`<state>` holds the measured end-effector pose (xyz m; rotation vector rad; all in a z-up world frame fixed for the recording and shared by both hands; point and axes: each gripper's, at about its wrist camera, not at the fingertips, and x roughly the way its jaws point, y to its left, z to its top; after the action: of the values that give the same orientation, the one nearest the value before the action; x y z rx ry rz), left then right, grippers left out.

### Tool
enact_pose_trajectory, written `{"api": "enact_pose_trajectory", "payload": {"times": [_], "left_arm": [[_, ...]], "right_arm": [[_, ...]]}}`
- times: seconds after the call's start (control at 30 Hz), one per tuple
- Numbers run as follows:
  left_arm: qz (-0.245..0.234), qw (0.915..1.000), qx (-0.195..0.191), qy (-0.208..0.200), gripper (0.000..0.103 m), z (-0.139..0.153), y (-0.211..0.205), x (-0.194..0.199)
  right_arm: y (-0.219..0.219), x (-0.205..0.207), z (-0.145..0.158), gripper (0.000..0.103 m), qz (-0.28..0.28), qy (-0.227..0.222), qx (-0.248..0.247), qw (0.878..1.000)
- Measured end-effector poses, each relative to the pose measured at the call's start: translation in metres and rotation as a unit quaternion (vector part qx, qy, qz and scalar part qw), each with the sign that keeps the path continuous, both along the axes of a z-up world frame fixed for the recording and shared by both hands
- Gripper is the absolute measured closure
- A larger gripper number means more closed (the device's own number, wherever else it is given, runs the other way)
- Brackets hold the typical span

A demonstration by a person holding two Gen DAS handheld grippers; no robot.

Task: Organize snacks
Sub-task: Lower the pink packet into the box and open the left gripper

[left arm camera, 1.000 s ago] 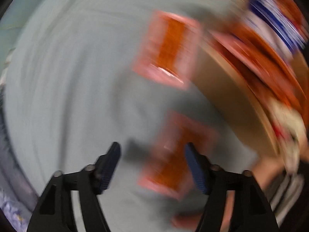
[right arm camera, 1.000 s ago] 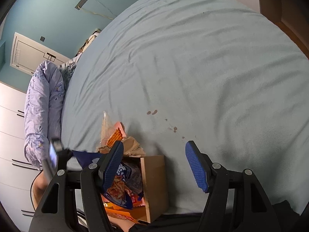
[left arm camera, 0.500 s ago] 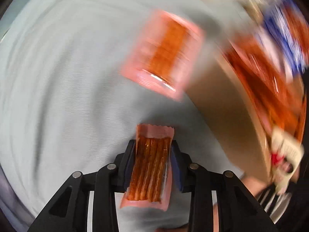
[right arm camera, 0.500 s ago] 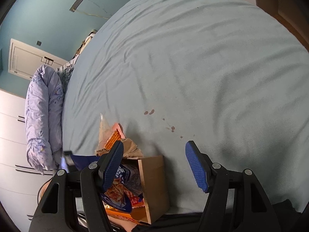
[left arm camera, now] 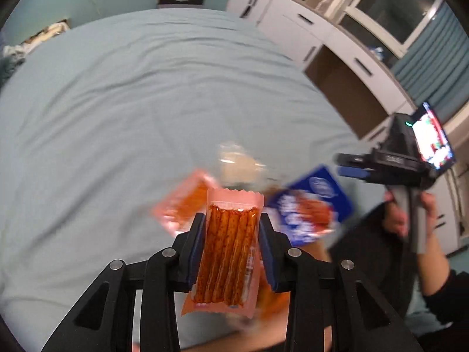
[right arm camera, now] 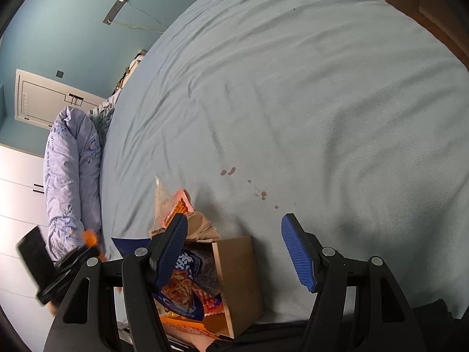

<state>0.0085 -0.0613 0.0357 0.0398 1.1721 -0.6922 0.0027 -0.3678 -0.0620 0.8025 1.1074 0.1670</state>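
Note:
My left gripper (left arm camera: 231,246) is shut on a pink packet of orange spicy sticks (left arm camera: 227,252) and holds it up above the bed. Behind it lie a second pink packet (left arm camera: 181,205), a clear bag (left arm camera: 237,167) and a blue snack bag (left arm camera: 310,208), all blurred. My right gripper (right arm camera: 234,252) is open and empty above a brown cardboard box (right arm camera: 240,278) that holds a blue snack bag (right arm camera: 181,287) and other packets. The right gripper also shows in the left wrist view (left arm camera: 404,158), held by a hand.
A light blue bedsheet (right arm camera: 293,102) covers the wide bed, with small dark stains (right arm camera: 228,171). A rolled lilac quilt (right arm camera: 70,176) lies at the bed's left side. White cabinets (left arm camera: 307,29) stand beyond the bed. A crumpled paper bag (right arm camera: 199,228) sits behind the box.
My left gripper closed on the pink stick packet that lay on the bed and lifted it, tilting up toward the room. The right gripper stayed open and nearly still.

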Motion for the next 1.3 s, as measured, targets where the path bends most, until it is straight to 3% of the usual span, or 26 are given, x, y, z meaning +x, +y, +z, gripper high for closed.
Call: {"api": "enact_pose_trajectory", "payload": {"times": [0.1,0.17,0.23,0.33,0.47,0.7,0.83,1.07,1.2,1.3], "left_arm": [[-0.007,0.9996,0.028,0.005,0.053,-0.019,-0.037,-0.033],[-0.007,0.9985,0.053,0.006,0.031,-0.011,-0.052,-0.055],[-0.008,0.9981,0.062,-0.004,0.027,-0.004,-0.037,-0.070],[0.020,0.9953,0.079,-0.053,0.020,-0.007,-0.010,-0.063],[0.086,0.9816,0.119,-0.122,0.002,0.002,0.009,-0.083],[0.078,0.9651,0.178,-0.175,0.001,0.002,0.008,-0.114],[0.061,0.9528,0.218,-0.203,0.001,-0.007,-0.001,-0.108],[0.067,0.9452,0.223,-0.229,0.001,-0.005,0.001,-0.101],[0.075,0.9328,0.243,-0.256,0.001,-0.005,0.003,-0.101],[0.080,0.9323,0.242,-0.257,0.001,-0.003,0.004,-0.098]], "right_arm": [[0.004,0.000,0.003,0.037,0.007,-0.003,-0.005,1.000],[0.007,-0.002,0.009,0.037,0.012,-0.013,-0.008,1.000],[0.013,-0.007,0.018,0.037,0.027,-0.040,-0.009,0.999],[0.025,-0.019,0.031,0.037,0.053,-0.074,-0.026,0.996],[0.048,-0.045,0.049,0.037,0.092,-0.123,-0.086,0.984],[0.084,-0.068,0.048,0.037,0.132,-0.150,-0.137,0.970],[0.094,-0.066,0.051,0.037,0.136,-0.156,-0.164,0.964],[0.111,-0.073,0.054,0.037,0.143,-0.177,-0.196,0.954],[0.123,-0.079,0.053,0.037,0.158,-0.185,-0.224,0.944],[0.133,-0.080,0.052,0.037,0.167,-0.187,-0.240,0.938]]}}
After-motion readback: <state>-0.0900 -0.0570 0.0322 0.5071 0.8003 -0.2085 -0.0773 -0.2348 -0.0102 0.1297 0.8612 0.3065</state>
